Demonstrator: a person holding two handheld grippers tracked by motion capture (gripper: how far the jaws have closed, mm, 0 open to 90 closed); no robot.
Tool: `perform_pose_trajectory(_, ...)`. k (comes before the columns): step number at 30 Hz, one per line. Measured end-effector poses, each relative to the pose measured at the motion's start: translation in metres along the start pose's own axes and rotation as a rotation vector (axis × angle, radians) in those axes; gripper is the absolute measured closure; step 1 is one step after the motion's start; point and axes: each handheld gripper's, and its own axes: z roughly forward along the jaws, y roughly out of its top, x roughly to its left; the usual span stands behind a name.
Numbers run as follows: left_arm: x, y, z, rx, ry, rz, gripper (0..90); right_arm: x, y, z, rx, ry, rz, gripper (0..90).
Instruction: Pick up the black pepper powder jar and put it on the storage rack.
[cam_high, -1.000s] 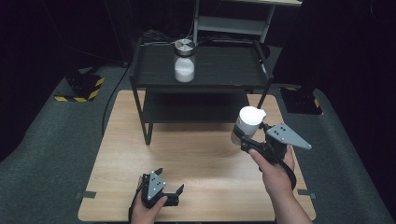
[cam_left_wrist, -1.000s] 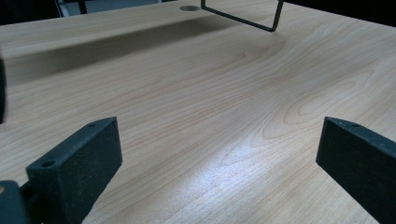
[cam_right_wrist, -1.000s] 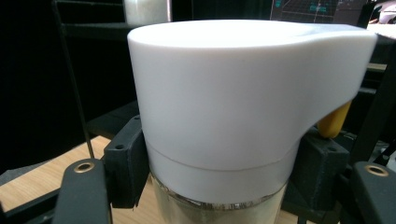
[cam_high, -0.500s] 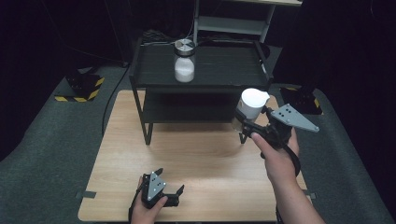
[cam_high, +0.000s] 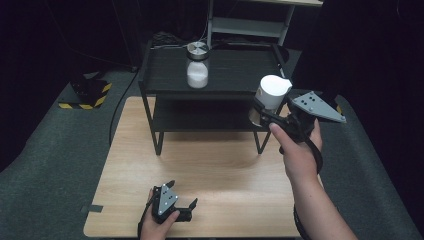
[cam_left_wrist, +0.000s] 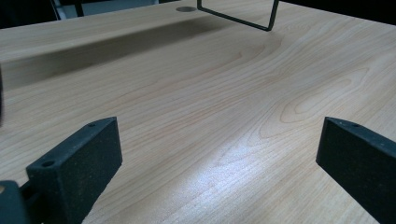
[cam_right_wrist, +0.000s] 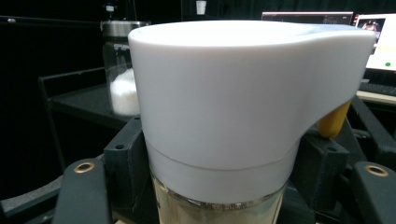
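My right gripper (cam_high: 263, 116) is shut on a glass jar with a wide white lid (cam_high: 270, 95), held upright in the air by the right end of the black shelf rack (cam_high: 220, 75). The right gripper view looks straight at that white lid (cam_right_wrist: 243, 98), with the jaws pressed on the glass below it. A second jar (cam_high: 197, 65), with a metal lid and white powder inside, stands on the rack's top shelf; its glass (cam_right_wrist: 122, 70) also appears behind the held one. My left gripper (cam_high: 182, 200) rests open on the wooden table (cam_high: 220, 170) near its front edge, nothing between its jaws.
The rack's lower shelf (cam_high: 200, 117) is dark and looks bare. One rack leg (cam_left_wrist: 238, 16) stands ahead of the left gripper. Grey carpet (cam_high: 55, 150) surrounds the table. A yellow-and-black striped block (cam_high: 82, 100) lies on the floor at left.
My right hand has lifted the white-lidded jar from near table height up to the level of the rack's top shelf, moving slightly away. The left gripper has stayed put.
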Motion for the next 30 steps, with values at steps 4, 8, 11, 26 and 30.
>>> perform_pose_trajectory(4, 0.001, 0.0, 0.0, 0.003, -0.004, -0.002, 0.4, 0.001, 0.01, 0.006, -0.007, -0.014, -0.007, 30.8)
perform_pose_trajectory(8, 0.002, 0.0, 0.0, 0.002, -0.011, -0.007, 0.4, 0.001, 0.018, 0.014, -0.017, -0.037, -0.001, 30.8)
perform_pose_trajectory(11, 0.004, 0.0, 0.0, -0.002, -0.017, -0.005, 0.4, 0.0, 0.023, 0.023, -0.02, -0.052, 0.008, 30.8)
perform_pose_trajectory(26, 0.003, 0.0, -0.001, 0.0, -0.021, 0.008, 0.4, -0.004, 0.044, 0.066, -0.008, -0.1, -0.001, 30.8)
perform_pose_trajectory(30, 0.003, 0.0, -0.001, -0.001, -0.022, 0.007, 0.4, -0.004, 0.045, 0.078, 0.007, -0.104, -0.003, 30.8)
